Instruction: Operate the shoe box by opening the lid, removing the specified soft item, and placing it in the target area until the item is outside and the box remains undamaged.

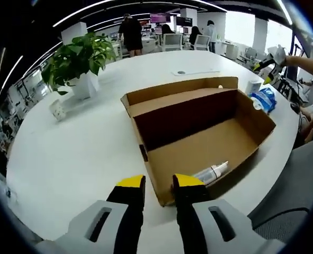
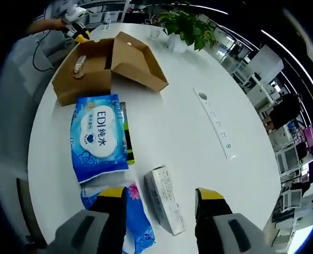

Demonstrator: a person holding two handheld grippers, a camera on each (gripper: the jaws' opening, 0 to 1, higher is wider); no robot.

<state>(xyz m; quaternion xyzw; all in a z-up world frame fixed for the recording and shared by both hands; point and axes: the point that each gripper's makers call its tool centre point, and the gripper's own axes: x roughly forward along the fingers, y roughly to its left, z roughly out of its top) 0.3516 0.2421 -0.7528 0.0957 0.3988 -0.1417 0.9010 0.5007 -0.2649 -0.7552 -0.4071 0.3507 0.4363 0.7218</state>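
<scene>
1. My left gripper (image 1: pixel 158 186) sits low at the near corner of the open brown cardboard shoe box (image 1: pixel 198 135); its yellow-tipped jaws are spread, one outside the corner on the bare white table (image 1: pixel 71 159), the other over the box's near wall, pinching nothing.
2. The box's lid flap stands up along the far side, and its floor is bare except for a small white tube (image 1: pixel 212 172) lying against the near wall.
3. Left of the box the tabletop is wide and free up to a green potted plant in a white pot (image 1: pixel 79 63) and a small white cube (image 1: pixel 57 109) beside it; to the right, the table's curved edge runs close past the box.
4. My right gripper (image 2: pixel 159 198) hovers above the table with its jaws wide apart and nothing between them; a white rectangular carton (image 2: pixel 164 198) with fine print too small to read lies under the gap.
5. Beside the carton lies a blue floral soft pack (image 2: pixel 135 219), partly under one jaw.
6. Further on, a blue and white soft wipes pack (image 2: pixel 98 137) reads "EDI" with Chinese characters, and rests on the table outside the box, just short of its end wall.
7. A thin dark and green flat item (image 2: pixel 127 137) lies along that pack's edge.
8. A long white strip (image 2: pixel 214 124) with a round spot crosses the open table to the right.
</scene>
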